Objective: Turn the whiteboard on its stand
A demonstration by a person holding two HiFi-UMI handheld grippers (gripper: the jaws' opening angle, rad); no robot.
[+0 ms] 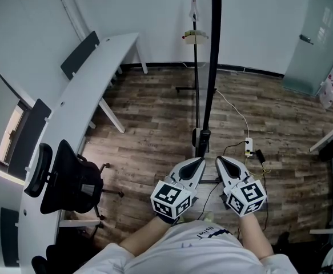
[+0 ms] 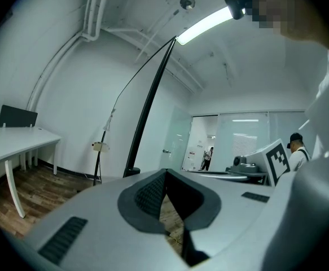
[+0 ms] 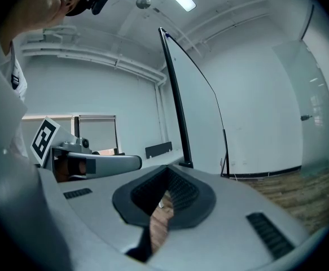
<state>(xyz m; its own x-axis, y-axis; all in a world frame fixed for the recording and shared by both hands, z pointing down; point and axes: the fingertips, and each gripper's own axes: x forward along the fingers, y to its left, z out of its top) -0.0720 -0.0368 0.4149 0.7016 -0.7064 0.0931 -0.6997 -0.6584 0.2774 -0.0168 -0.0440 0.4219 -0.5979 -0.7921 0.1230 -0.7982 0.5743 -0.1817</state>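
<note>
The whiteboard [image 1: 215, 67] stands edge-on in front of me, a tall black bar rising from its stand's foot [image 1: 201, 138] on the wooden floor. My left gripper [image 1: 198, 162] and right gripper [image 1: 220, 161] are held side by side near my body, just short of that foot and apart from it. Both are shut with nothing between the jaws. From the left gripper [image 2: 165, 173] the whiteboard's dark edge [image 2: 150, 103] slants up to the ceiling. From the right gripper [image 3: 167, 170] that edge [image 3: 175, 106] rises just beyond the tips.
A long curved white desk [image 1: 80, 96] runs along the left, with a black office chair [image 1: 69, 178] beside it. A thin pole stand [image 1: 195, 61] with a small white box stands behind the whiteboard. A power strip [image 1: 248, 146] and cables lie on the floor at right. A glass door [image 1: 317, 39] is far right.
</note>
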